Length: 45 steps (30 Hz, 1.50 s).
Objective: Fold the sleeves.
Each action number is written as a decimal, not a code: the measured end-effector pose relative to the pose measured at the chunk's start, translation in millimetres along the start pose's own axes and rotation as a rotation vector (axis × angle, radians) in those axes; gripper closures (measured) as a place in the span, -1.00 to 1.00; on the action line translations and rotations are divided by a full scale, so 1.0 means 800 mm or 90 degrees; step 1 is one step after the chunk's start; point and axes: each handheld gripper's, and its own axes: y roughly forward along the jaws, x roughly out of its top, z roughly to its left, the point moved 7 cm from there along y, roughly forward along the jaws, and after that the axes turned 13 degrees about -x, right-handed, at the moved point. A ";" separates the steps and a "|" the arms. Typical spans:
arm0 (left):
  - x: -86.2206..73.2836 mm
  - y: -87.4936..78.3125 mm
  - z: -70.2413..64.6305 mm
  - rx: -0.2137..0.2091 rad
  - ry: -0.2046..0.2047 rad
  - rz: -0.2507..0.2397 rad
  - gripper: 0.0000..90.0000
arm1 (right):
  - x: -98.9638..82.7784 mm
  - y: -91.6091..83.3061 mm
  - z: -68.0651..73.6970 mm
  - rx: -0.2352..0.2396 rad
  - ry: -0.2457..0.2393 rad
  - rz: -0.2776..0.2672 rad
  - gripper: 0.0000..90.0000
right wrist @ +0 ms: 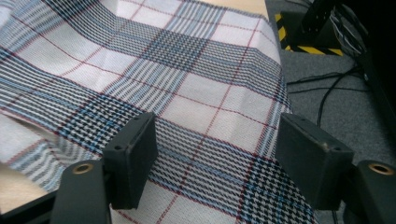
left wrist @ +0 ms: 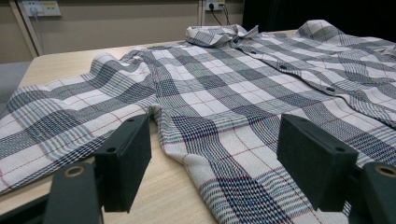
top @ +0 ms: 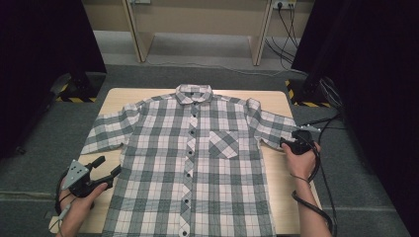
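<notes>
A grey-and-white plaid short-sleeved shirt (top: 197,148) lies flat and buttoned on the wooden table (top: 279,182), collar at the far side. My left gripper (top: 109,165) is at the table's near left, beside the shirt's side seam below the left sleeve. In the left gripper view its jaws (left wrist: 215,158) stand open over the armpit fold of the shirt (left wrist: 233,93), gripping nothing. My right gripper (top: 287,144) is at the hem of the right sleeve. In the right gripper view its jaws (right wrist: 215,158) stand wide apart with the sleeve cloth (right wrist: 187,93) lying between them, unpinched.
Black stands with yellow-black striped bases (top: 306,96) flank the table's far corners. Cables (top: 326,123) run over the grey floor at the right. Wooden furniture legs (top: 136,34) stand behind the table. Bare tabletop shows beside the shirt at both near corners.
</notes>
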 end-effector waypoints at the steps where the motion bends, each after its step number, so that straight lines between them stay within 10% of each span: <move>1: 0.000 0.000 0.000 0.000 0.000 0.000 -0.43 | 0.000 0.002 0.001 -0.001 -0.002 0.003 -0.30; 23: 0.000 0.001 -0.001 -0.003 0.005 0.005 -0.43 | 0.000 0.004 0.010 0.051 0.028 -0.018 0.92; 45: 0.000 0.001 0.000 -0.003 0.002 0.004 -0.43 | 0.035 -0.028 0.026 0.075 0.035 -0.059 0.98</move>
